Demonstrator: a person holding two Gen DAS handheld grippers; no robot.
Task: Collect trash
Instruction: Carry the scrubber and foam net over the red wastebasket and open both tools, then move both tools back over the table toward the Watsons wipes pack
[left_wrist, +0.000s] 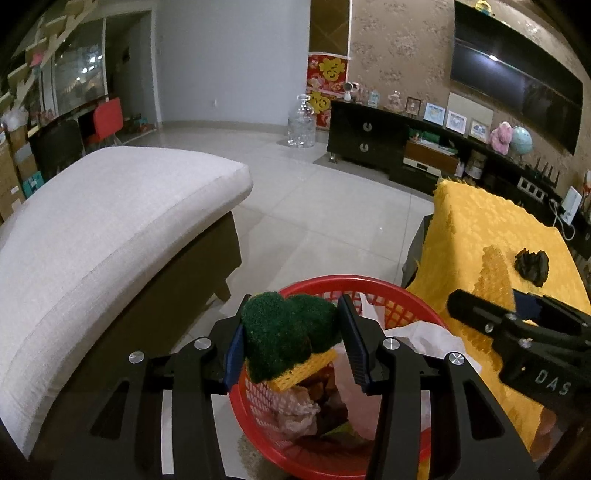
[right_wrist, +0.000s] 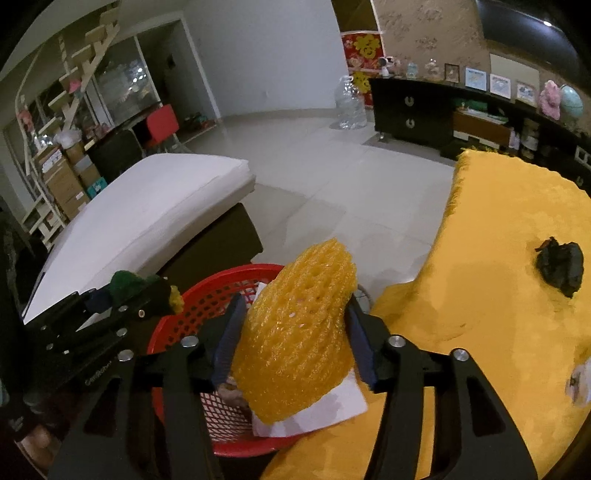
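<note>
White "DAS" lettering marks the right gripper (left_wrist: 517, 306) body.

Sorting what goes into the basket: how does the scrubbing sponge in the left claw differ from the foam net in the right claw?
The folded green-and-yellow scrubbing sponge is dense, dark green and fuzzy on top; the orange-yellow foam mesh net sleeve is one colour and full of holes. The sponge is squeezed compact in the left claw; the net bulges taller between the right claw's fingers. Both hang over the red plastic lattice basket.
</note>
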